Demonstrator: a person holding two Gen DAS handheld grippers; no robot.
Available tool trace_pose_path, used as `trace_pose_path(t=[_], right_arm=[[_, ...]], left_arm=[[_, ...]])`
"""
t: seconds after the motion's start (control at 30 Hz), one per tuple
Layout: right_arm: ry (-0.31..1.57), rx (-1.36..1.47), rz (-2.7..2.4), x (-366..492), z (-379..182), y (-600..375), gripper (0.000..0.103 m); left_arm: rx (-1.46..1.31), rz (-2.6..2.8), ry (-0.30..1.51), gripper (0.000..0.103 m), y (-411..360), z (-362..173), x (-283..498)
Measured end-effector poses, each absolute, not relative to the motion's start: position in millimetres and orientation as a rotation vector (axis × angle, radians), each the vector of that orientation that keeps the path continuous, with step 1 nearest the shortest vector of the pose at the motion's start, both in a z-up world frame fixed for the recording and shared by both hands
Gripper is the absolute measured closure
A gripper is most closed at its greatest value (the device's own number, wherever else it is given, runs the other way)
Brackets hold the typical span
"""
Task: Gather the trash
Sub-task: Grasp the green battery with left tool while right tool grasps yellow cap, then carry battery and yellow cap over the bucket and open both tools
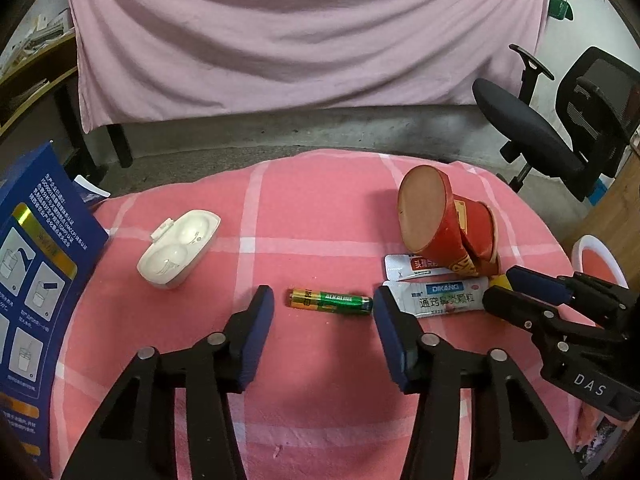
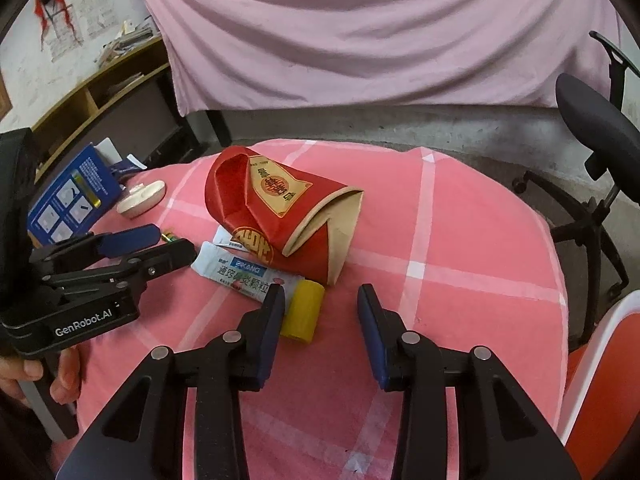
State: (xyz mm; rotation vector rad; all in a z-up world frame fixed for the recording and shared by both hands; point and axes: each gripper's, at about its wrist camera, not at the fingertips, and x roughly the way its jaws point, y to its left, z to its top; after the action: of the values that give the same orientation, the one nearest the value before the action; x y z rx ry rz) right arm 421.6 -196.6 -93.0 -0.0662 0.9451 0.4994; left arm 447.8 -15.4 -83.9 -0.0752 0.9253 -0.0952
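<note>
A green and gold battery (image 1: 330,301) lies on the pink checked cloth (image 1: 320,220). My left gripper (image 1: 324,291) is open and straddles it; the right fingertip sits at the battery's end and the left stands apart. In the right wrist view my right gripper (image 2: 321,289) is open around a small yellow roll (image 2: 302,314), which rests against the left finger with a gap to the other. Just beyond lie a white and blue sachet (image 2: 240,274) and a crushed red paper cup (image 2: 280,204).
A white earbud case (image 1: 180,248) and a blue box (image 1: 36,280) sit at the left. A second sachet (image 1: 416,266) pokes out from under the cup. A black office chair (image 1: 560,128) stands beyond the table at the right, and a white-rimmed red object (image 2: 600,360) is close by.
</note>
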Motion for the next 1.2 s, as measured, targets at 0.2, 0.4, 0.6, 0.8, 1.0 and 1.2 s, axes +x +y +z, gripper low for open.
trace_pose_path(t=[0.2, 0.4, 0.6, 0.8, 1.0, 1.2], right_arm=[[0.952, -0.061, 0.504, 423.0, -93.7, -197.2, 0.067], [0.956, -0.059, 0.502, 420.9, -93.6, -196.8, 0.067], [0.956, -0.029, 0.507, 421.4, -94.2, -202.8, 0.089], [0.917, -0.032, 0.531, 414.1, -88.0, -202.4, 0.090], [0.735, -0.046, 0.537, 386.3, -64.6, -204.9, 0.090], [0.487, -0.013, 0.545, 351.2, -39.8, -218.7, 0.089]], left_arm=[[-0.083, -0.103, 0.923, 0.065, -15.7, -84.3, 445.5], [-0.109, -0.134, 0.912, 0.066, -11.3, -82.0, 439.1], [-0.143, -0.154, 0.892, 0.066, -6.9, -77.2, 430.4], [-0.156, -0.131, 0.800, 0.066, -8.0, -62.5, 412.9], [-0.110, -0.099, 0.627, 0.066, -16.6, -45.4, 376.4], [-0.110, -0.082, 0.418, 0.066, -20.3, -31.7, 333.3]])
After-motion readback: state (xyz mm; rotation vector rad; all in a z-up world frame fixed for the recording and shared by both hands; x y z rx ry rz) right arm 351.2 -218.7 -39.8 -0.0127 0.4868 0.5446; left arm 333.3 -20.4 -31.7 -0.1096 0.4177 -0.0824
